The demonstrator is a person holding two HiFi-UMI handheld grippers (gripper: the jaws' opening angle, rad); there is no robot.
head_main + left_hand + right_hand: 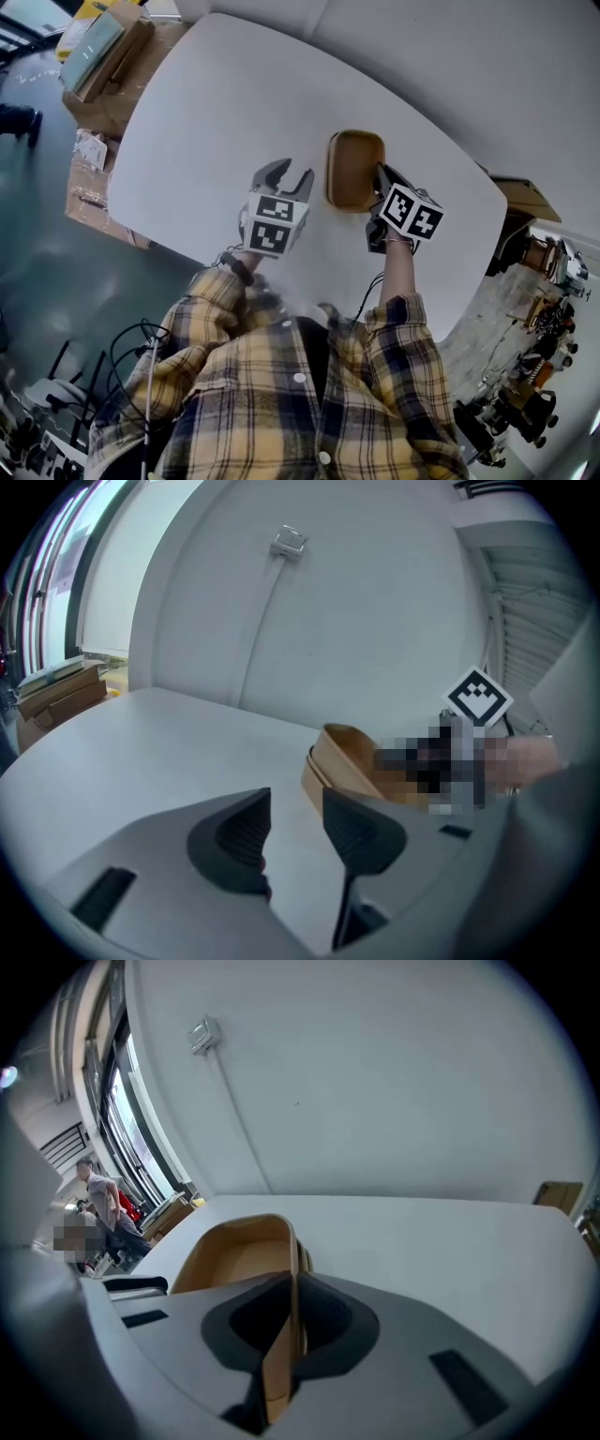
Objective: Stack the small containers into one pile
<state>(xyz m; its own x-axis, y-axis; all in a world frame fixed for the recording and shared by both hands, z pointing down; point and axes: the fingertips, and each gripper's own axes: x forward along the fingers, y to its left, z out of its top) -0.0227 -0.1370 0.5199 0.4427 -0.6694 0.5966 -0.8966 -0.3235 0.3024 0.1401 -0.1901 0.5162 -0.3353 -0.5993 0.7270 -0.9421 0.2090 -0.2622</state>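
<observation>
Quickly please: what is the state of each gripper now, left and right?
Left gripper: open, nothing between its jaws.
Right gripper: shut on the wall of the container.

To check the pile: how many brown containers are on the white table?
2, judging by rims: the upper container, its wall gripped by the right gripper, and the lower container nested under it on the table. More may hide inside.

White table [225,112], grey floor [37,253]
</observation>
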